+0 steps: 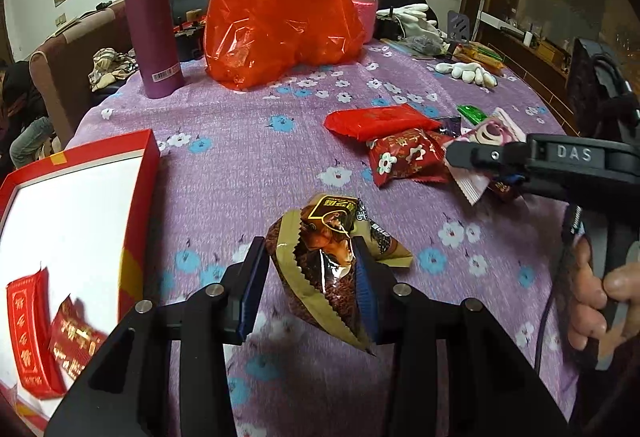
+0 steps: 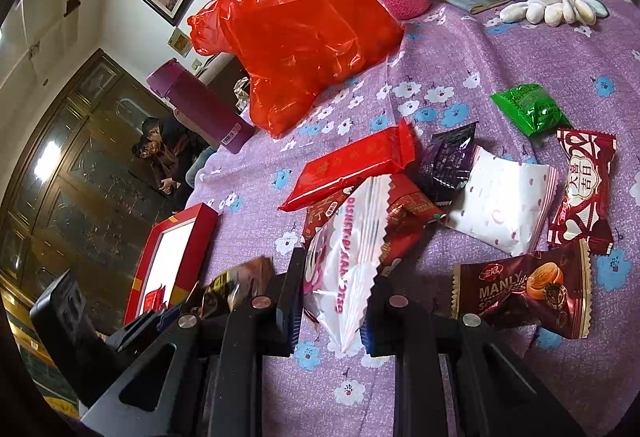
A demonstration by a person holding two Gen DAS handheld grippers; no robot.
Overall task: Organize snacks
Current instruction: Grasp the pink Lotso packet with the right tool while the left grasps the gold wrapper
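Left gripper [image 1: 310, 269] is clamped on a brown-and-gold snack packet [image 1: 332, 257], held above the purple flowered tablecloth [image 1: 240, 165]; the pads pinch only the crinkled wrapper near its sawtooth edge, w/ the bulk of the packet sticking out past the tips. Right gripper [image 2: 334, 297] is closed on a white-and-pink packet [image 2: 352, 249], also by a thin fold of wrapper; it hangs just over the loose pile: long red packet [image 2: 352, 165], green packet [image 2: 528, 109], brown "MANLY" packet [image 2: 524, 289], others around them. The red box [image 1: 148, 173] w/ white inside sits to the left gripper's left, two red packets [image 1: 48, 333] already in it.

Risks, judging from the holds: slick foil could slide out of the left pads on the way to the box, esp. if swung fast, & land short of the rim; the right packet may snag a neighbour in the pile & drag it off; both tools near each other, so crossing paths toward the box could mean a bump. The purple flask [image 1: 150, 25] & orange bag [image 1: 276, 9] stand well back; low risk there.
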